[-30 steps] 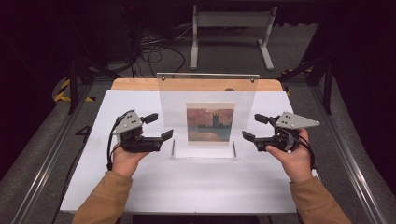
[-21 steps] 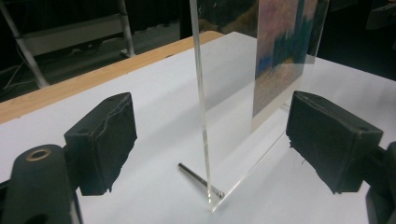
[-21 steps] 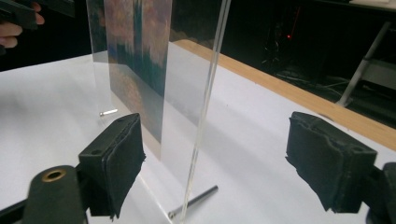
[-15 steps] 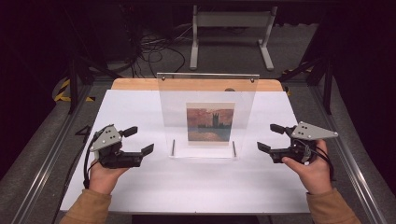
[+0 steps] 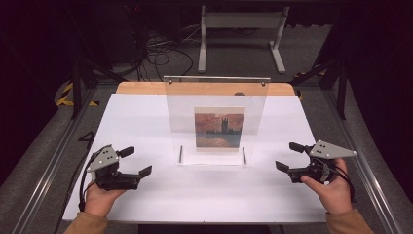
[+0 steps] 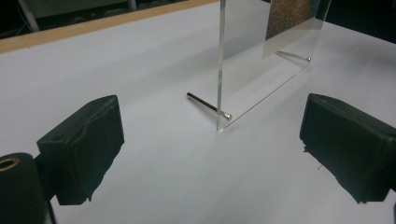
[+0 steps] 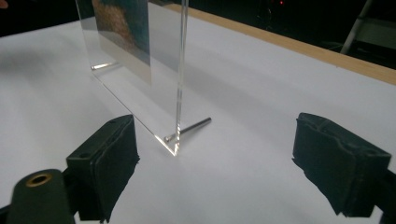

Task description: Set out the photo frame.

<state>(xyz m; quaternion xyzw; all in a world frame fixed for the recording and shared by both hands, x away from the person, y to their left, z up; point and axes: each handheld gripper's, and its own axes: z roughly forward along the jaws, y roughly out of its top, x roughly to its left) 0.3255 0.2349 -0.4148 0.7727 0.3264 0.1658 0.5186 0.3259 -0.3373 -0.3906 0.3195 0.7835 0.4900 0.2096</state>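
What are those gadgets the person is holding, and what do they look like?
Two handheld black grippers, left and right, each with two blocky black jaws, a grey three-cornered plate with small dots on top, and a black cable trailing back. The person wears tan sleeves.

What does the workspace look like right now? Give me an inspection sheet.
Surface: white sheet over a wooden table.
Job's things: clear frame upright mid-table on two metal pins, holding a picture.
Clutter: nothing seen.
Grippers: left gripper open, near-left of the frame; right gripper open, near-right; both empty and apart from the frame.
Cables: one trails from each gripper; a tangle on the floor behind.
Surroundings: dark room, metal stand beyond the table.
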